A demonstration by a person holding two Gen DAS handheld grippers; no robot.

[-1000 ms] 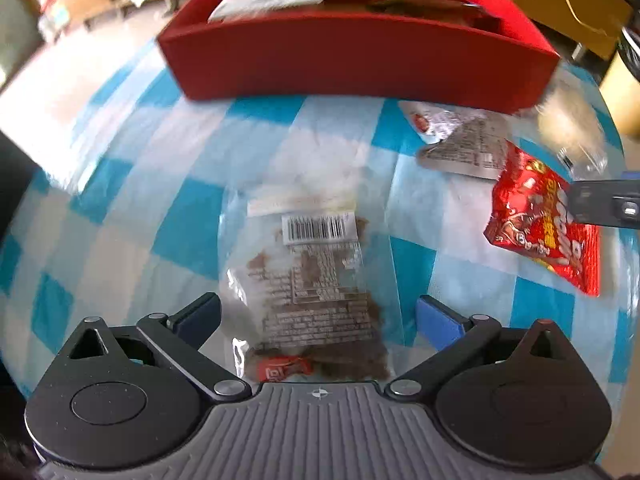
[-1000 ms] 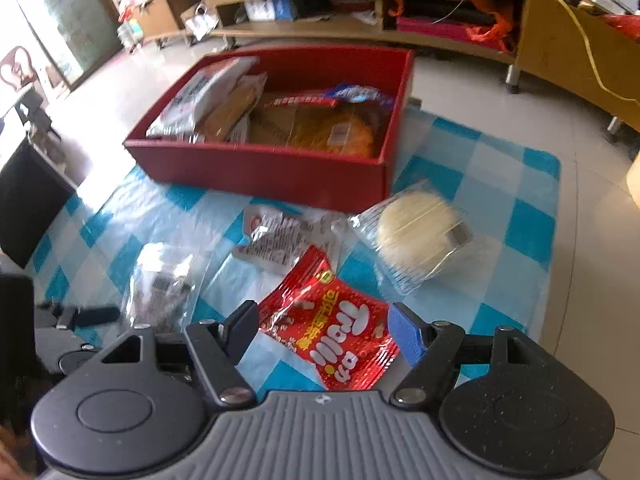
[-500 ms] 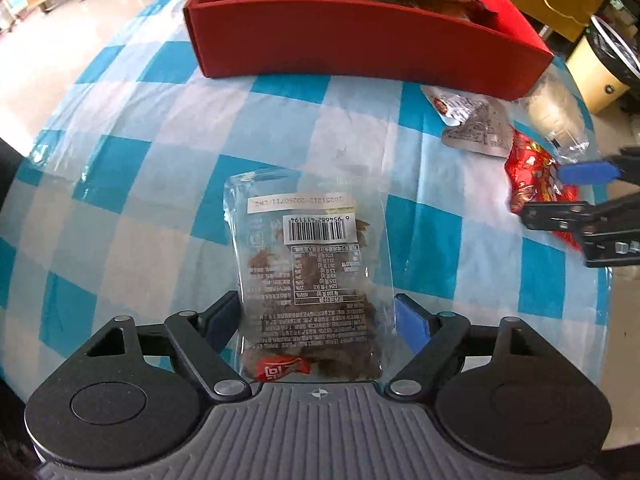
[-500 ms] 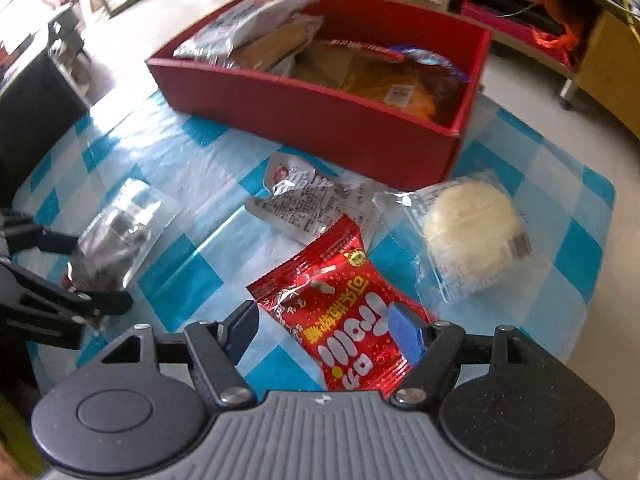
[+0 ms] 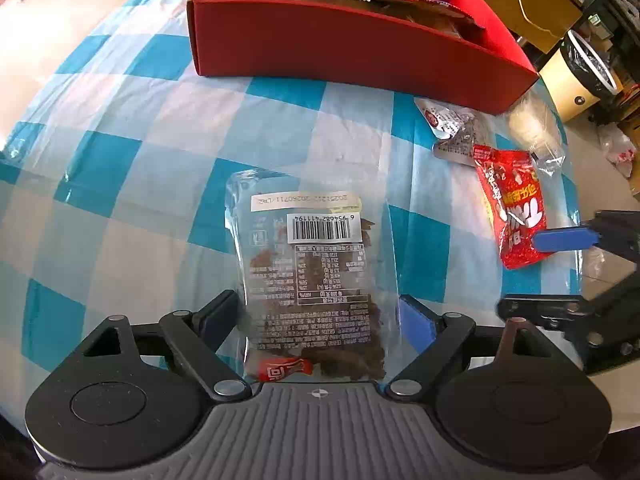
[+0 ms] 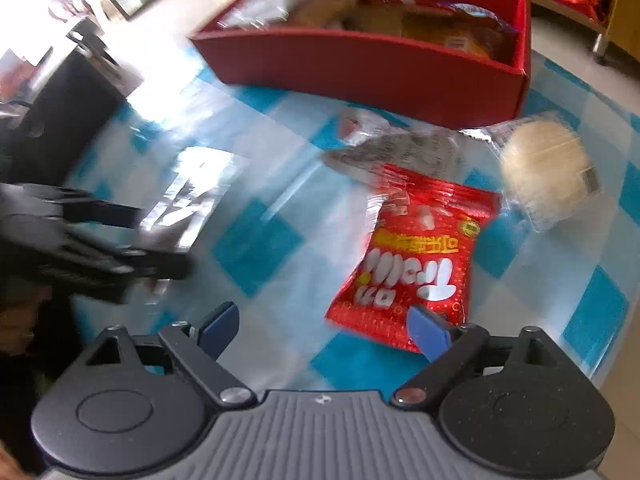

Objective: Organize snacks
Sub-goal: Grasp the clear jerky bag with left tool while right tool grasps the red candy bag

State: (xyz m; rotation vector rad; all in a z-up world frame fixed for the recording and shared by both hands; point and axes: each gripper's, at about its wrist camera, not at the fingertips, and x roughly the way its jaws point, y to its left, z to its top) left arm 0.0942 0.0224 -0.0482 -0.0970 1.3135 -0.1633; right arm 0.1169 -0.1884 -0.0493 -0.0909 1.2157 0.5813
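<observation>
A clear packet of brown snack pieces (image 5: 316,272) lies label-up on the checked cloth, between the fingers of my left gripper (image 5: 318,316). Its jaws are opening, and the pads stand at the packet's side edges without crumpling it. In the blurred right wrist view the same left gripper (image 6: 160,238) and packet (image 6: 192,196) show at the left. My right gripper (image 6: 324,326) hangs low over the cloth, jaws opening, holding nothing. Its right fingertip (image 6: 428,332) overlaps the near corner of a red packet (image 6: 416,248). The left wrist view shows the right gripper (image 5: 552,276) beside that red packet (image 5: 512,208).
A red box (image 5: 360,52) holding several snack packets stands at the back of the table (image 5: 120,160). A silver packet (image 5: 456,132) and a wrapped round bun (image 5: 528,124) lie in front of its right end. The table's right edge is close, with a bin (image 5: 580,76) on the floor beyond it.
My left jaws came in from wide to the clear packet's edges; the packet stayed put. My right gripper tipped down toward the cloth and widened, and the red packet now sits ahead and to its right.
</observation>
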